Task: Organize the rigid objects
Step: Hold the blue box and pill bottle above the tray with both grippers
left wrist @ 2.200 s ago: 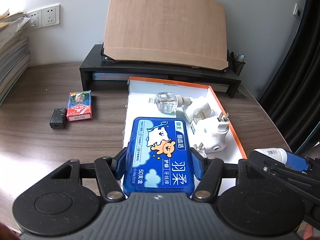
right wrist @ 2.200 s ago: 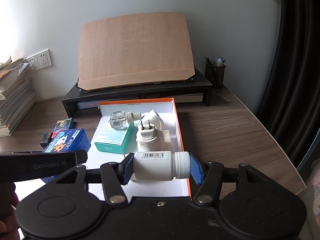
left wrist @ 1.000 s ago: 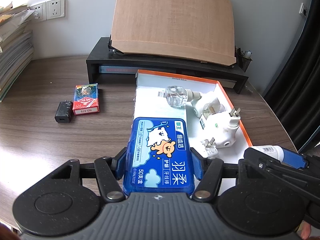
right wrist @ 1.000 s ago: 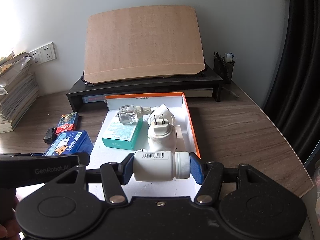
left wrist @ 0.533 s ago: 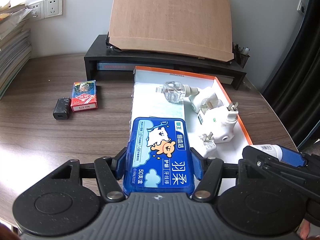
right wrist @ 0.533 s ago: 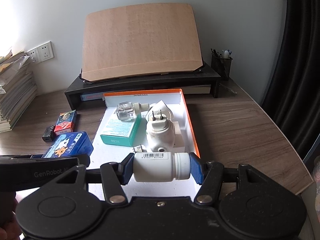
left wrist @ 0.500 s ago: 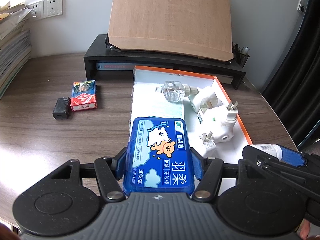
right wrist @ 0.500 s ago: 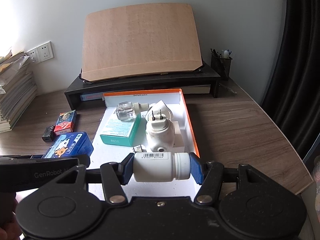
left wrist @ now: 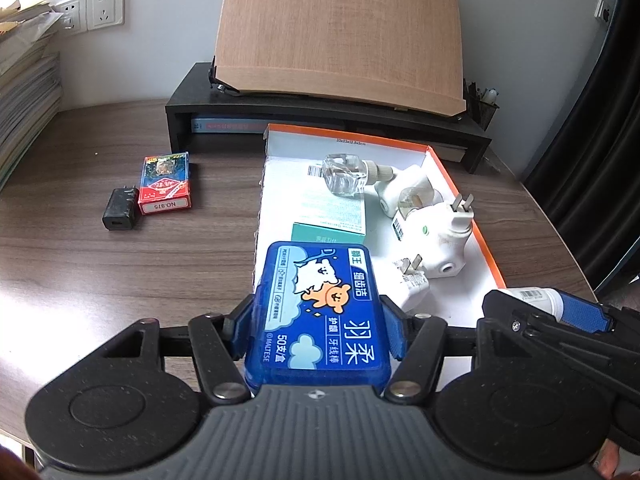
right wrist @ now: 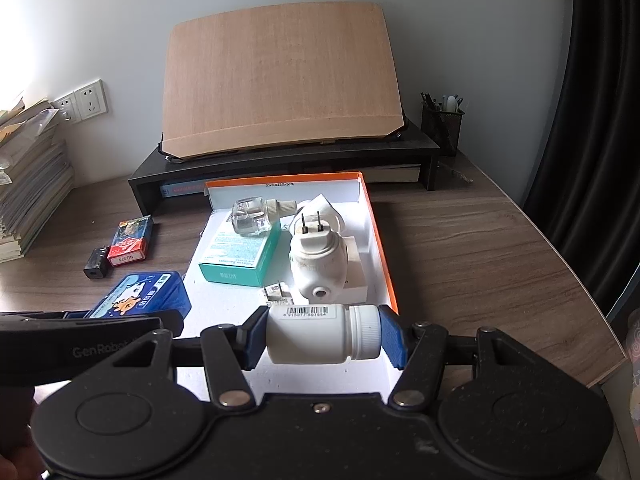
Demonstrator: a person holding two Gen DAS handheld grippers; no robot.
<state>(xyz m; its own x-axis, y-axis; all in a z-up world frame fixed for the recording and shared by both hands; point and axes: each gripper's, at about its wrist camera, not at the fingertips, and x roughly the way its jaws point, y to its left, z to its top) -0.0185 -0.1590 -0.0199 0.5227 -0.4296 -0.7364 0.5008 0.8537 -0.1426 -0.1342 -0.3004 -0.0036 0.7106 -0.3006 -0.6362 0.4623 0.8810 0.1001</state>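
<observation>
My left gripper (left wrist: pixel 318 326) is shut on a blue plastic floss-pick case (left wrist: pixel 320 312) with a cartoon label, held above the near left edge of the white box with an orange rim (left wrist: pixel 486 248). My right gripper (right wrist: pixel 322 334) is shut on a white pill bottle (right wrist: pixel 320 334) lying sideways, cap to the right, over the box's near end (right wrist: pixel 380 248). Inside the box lie a teal carton (right wrist: pixel 240 254), a clear glass refill bottle (right wrist: pixel 250 216) and white plug-in devices (right wrist: pixel 318 264). The left view shows the right gripper's blue pad and bottle (left wrist: pixel 536 296) at the lower right.
A red card pack (left wrist: pixel 166 182) and a black charger (left wrist: pixel 120 208) lie on the wooden desk left of the box. Behind stand a black monitor riser (left wrist: pixel 320 114) with a tilted wooden board (left wrist: pixel 340 36), a pen cup (right wrist: pixel 442 126), stacked papers (right wrist: pixel 28 176) and a dark curtain (right wrist: pixel 600 120).
Between the earliest frames and half a second ago both views shifted slightly, the box and desk objects sliding a little in frame. Since then nothing has visibly changed; both grips are unchanged.
</observation>
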